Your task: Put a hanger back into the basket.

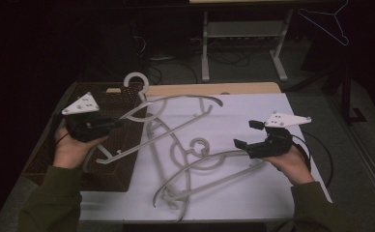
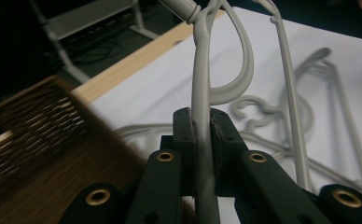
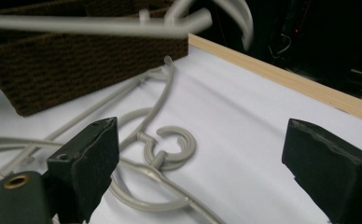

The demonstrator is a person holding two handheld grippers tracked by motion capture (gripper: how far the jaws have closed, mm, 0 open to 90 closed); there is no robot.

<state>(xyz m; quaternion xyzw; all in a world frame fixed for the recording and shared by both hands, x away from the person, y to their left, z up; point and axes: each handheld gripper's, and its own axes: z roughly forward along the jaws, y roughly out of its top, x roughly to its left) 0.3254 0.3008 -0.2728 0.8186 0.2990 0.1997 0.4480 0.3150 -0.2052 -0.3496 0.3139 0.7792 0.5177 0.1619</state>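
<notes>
My left gripper (image 1: 118, 123) is shut on a pale grey plastic hanger (image 1: 185, 99), gripping one thin bar of it and holding it up above the basket and the table's left half. In the left gripper view the bar (image 2: 200, 88) runs straight up between the closed jaws of the left gripper (image 2: 202, 135). Two or three more grey hangers (image 1: 200, 164) lie tangled on the white sheet. My right gripper (image 1: 247, 134) hovers at their right end, open, nothing between its jaws. In the right gripper view a hanger hook (image 3: 172, 147) lies just beyond the right gripper (image 3: 202, 140).
A dark brown woven basket (image 1: 113, 96) stands at the table's left, under the raised hanger. A white sheet (image 1: 253, 193) covers the wooden table (image 1: 214, 88). A thin hanger (image 1: 330, 24) hangs at the back right. Desk legs (image 1: 205, 48) stand beyond the table.
</notes>
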